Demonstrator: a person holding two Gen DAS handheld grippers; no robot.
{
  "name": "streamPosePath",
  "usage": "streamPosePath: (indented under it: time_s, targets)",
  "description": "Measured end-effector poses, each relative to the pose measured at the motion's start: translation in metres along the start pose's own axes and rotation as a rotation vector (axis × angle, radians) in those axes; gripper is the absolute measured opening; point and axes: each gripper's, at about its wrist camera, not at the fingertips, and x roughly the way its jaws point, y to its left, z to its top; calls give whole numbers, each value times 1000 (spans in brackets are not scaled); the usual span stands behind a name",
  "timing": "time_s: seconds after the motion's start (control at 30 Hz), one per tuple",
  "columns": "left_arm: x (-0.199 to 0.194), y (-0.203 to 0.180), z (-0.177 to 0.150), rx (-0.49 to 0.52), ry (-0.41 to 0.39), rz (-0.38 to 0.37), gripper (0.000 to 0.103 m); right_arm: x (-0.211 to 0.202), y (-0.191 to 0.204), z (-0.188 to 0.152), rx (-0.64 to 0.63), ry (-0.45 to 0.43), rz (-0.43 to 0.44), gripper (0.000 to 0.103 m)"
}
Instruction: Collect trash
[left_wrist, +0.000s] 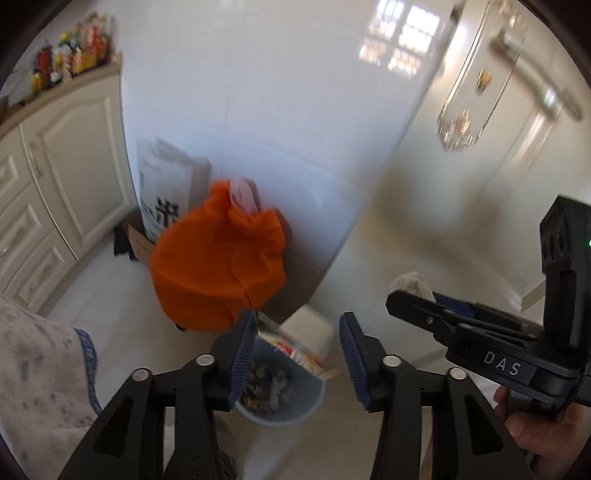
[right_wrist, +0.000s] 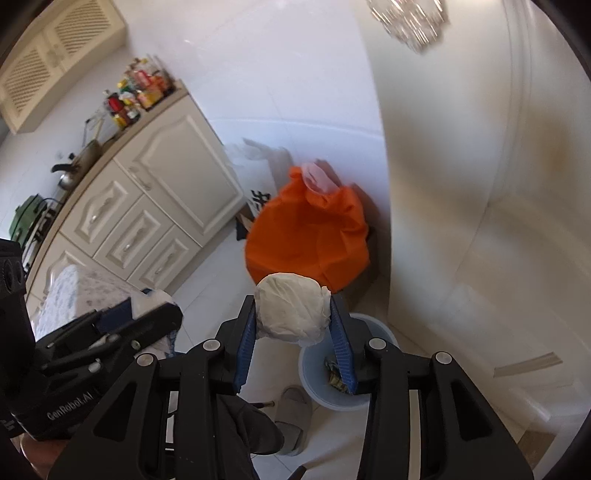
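Observation:
My right gripper (right_wrist: 293, 321) is shut on a crumpled white paper ball (right_wrist: 291, 312) and holds it in the air, above and just left of a light blue trash bin (right_wrist: 314, 373) on the floor. The bin holds mixed scraps. In the left wrist view the same bin (left_wrist: 295, 406) lies below my left gripper (left_wrist: 297, 350), which is open and empty. The right gripper (left_wrist: 480, 332) with the white ball (left_wrist: 410, 282) shows at the right edge of that view.
A full orange bag (left_wrist: 218, 266) stands against the white wall behind the bin, also in the right wrist view (right_wrist: 306, 236). Cream cabinets (right_wrist: 147, 210) run along the left. A white paper bag (left_wrist: 166, 184) leans behind the orange bag. My slippered foot (right_wrist: 291, 417) is beside the bin.

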Motion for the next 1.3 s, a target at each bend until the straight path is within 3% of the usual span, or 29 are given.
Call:
streamPosePath:
  time_s: [0.03,0.07,0.1,0.33,0.5,0.93,1.13,1.3]
  targets:
    - [9,-2,4,5,17,0,66,4,-4,0,7,3,-2,53]
    - [19,-3,7,9,37,1,74,8,-8,-2,18,9,-5,62]
    - [26,-2,10,9,48,17,82,11,-11,-2,26,15,-11,64]
    - [38,10,19,-11,58,94,90,15,-21,-11,60,24,-40,103]
    - [14,11,21,-6,-27,182,102,7,-16,-9,74,2,-74,103]
    - [-89,10,3,-43,-220,242,102,-32,55,-1,-13,-73,-7,103]
    - [-176,31,-35,-98,-344,316,102,-62,118,2,-112,-130,70,103]
    - [-248,48,-89,-154,-445,399,102,-89,191,0,-231,-176,153,103]
